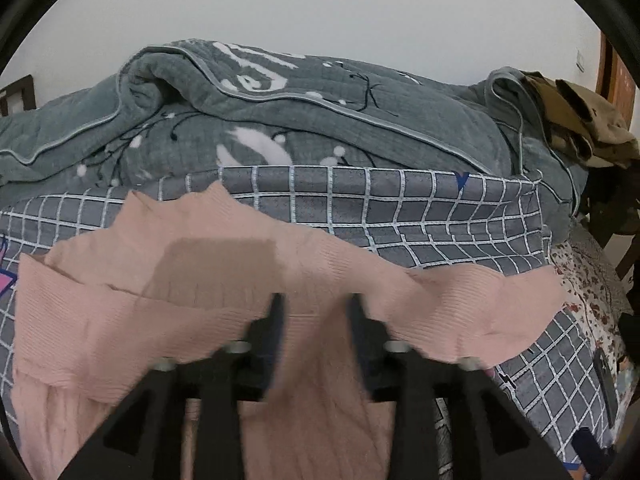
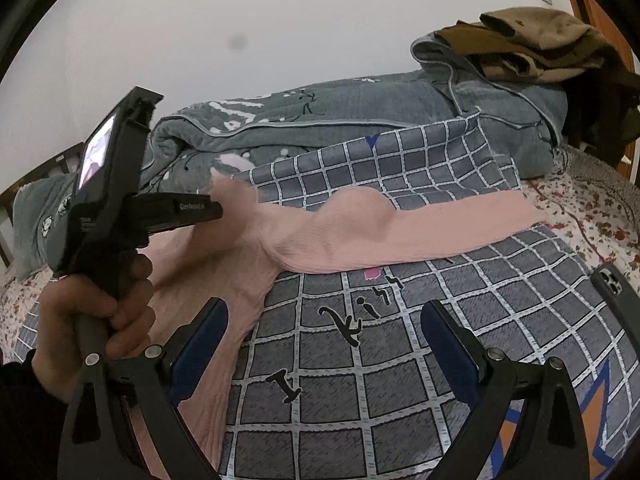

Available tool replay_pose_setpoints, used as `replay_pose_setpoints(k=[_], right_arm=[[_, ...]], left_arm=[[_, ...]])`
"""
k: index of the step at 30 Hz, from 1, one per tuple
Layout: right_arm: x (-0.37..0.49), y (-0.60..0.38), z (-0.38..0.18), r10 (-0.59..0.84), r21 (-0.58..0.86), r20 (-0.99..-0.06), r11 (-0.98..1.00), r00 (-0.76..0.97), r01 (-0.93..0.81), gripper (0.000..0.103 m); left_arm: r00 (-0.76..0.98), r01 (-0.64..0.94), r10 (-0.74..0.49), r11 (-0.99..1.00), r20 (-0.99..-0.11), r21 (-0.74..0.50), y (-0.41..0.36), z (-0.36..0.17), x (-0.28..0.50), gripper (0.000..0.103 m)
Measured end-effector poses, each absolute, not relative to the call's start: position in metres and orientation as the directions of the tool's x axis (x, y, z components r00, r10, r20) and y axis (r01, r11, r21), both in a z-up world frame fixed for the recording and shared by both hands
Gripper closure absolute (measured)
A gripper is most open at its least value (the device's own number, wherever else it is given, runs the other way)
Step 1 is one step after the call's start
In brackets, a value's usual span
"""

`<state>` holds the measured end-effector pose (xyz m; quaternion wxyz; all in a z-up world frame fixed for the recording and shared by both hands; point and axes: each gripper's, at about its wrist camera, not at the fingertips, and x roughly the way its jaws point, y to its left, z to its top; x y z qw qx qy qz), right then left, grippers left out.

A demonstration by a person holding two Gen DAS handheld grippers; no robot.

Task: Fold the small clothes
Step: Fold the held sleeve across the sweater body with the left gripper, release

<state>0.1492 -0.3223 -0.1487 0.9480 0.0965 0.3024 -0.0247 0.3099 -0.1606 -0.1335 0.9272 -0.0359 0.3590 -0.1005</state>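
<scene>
A small pink knit sweater (image 1: 224, 288) lies face up on a grey checked sheet (image 1: 440, 216), its neck toward the far side and both sleeves spread out. My left gripper (image 1: 316, 312) hovers over the sweater's chest with its fingers a narrow gap apart, and pink knit shows between them. In the right wrist view the left gripper (image 2: 216, 210) is held in a hand above the sweater (image 2: 224, 304). One sleeve (image 2: 400, 228) stretches to the right. My right gripper (image 2: 324, 344) is wide open and empty above the sheet (image 2: 360, 400), right of the sweater's body.
A rumpled grey-green quilt (image 1: 280, 120) is piled along the far side of the bed. Brown clothes (image 2: 532, 40) sit on its right end. A dark phone (image 2: 616, 284) lies at the right on a floral sheet (image 2: 580, 208). A white wall rises behind.
</scene>
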Motion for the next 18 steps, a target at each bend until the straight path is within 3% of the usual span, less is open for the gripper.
replay_pose_setpoints(k=[2,8,18], right_arm=[[0.151,-0.322,-0.150,0.014,0.171,-0.581,0.980,0.814,0.106,0.007],[0.155,-0.315,-0.152,0.030,0.180,-0.590,0.979,0.807,0.095,0.007],[0.162,-0.289,-0.156,0.082,0.192,-0.609,0.980,0.789,0.046,0.007]], left_arm=[[0.745,0.141,-0.193,0.981,-0.638,-0.131,-0.152,-0.127,0.305,0.028],[0.806,0.049,-0.061,0.998,-0.588,-0.037,-0.102,-0.111,0.277,0.027],[0.760,-0.139,0.104,0.990,-0.641,-0.004,0.016,-0.142,0.247,0.027]])
